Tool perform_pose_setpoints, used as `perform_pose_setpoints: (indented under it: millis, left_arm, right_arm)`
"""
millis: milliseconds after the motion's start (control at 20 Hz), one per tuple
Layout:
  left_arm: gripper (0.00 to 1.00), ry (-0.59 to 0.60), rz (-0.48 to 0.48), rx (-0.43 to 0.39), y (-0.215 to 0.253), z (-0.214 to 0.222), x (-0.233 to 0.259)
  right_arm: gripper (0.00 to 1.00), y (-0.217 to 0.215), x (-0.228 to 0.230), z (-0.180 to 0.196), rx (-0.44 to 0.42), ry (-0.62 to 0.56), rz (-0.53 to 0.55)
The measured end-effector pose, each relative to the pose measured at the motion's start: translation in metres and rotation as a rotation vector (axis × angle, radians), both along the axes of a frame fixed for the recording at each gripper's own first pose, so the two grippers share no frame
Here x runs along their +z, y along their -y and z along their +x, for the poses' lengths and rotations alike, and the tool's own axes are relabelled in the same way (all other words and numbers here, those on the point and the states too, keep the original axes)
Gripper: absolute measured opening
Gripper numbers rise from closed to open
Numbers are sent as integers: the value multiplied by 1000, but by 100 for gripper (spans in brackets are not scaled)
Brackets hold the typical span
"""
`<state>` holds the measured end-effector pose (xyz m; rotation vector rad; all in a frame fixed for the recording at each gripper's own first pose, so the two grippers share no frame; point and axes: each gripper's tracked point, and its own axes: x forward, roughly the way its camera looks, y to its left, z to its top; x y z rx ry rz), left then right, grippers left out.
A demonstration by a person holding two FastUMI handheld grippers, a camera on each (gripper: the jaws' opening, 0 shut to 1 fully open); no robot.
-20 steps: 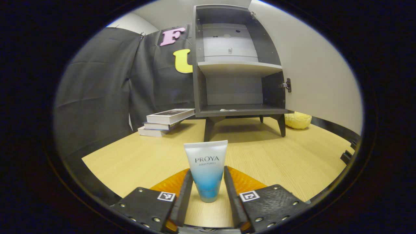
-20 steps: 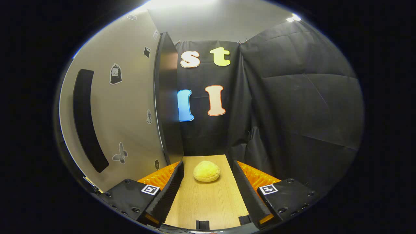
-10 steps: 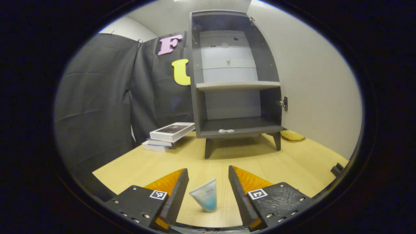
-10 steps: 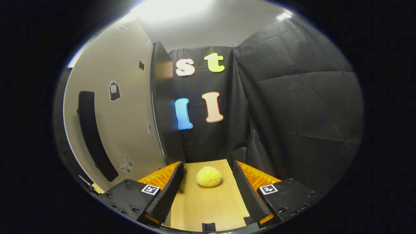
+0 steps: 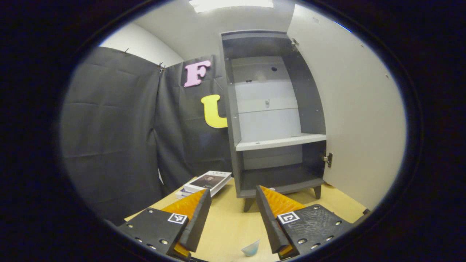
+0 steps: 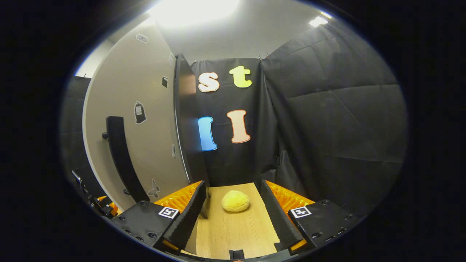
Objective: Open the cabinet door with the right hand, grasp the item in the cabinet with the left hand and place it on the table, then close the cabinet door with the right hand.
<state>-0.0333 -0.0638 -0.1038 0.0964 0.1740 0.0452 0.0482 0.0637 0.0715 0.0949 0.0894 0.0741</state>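
The grey cabinet (image 5: pixel 269 120) stands open on the wooden table (image 5: pixel 225 225), both shelves bare but for a small scrap on the lower one. Its pale door (image 5: pixel 356 120) is swung out to the right. The white-and-blue tube (image 5: pixel 251 248) is on the table, only its top end peeking in below my left gripper (image 5: pixel 233 191), which hangs open above it with nothing between its fingers. In the right gripper view the door's outer face (image 6: pixel 142 127) and its black handle (image 6: pixel 122 160) lie to the left of my right gripper (image 6: pixel 233 183), which is open and apart from the door.
A stack of books (image 5: pixel 207 181) lies left of the cabinet. A yellow soft lump (image 6: pixel 235 201) sits on the table (image 6: pixel 233 233) ahead of the right gripper, near the door's edge (image 6: pixel 185 120). Black cloth walls close in the booth.
The left gripper let the tube stand on the table, then rose and tilted up, so the tube dropped to the view's bottom edge. The right gripper shifted slightly; the door handle now sits nearer.
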Motion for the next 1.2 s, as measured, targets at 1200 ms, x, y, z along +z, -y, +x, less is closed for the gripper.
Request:
perform_pose_setpoints:
  millis: [1200]
  left_arm:
    - [75,65,-53,-78,-88,60,19]
  right_arm:
    - [95,-88,26,-45,-81,27,-94]
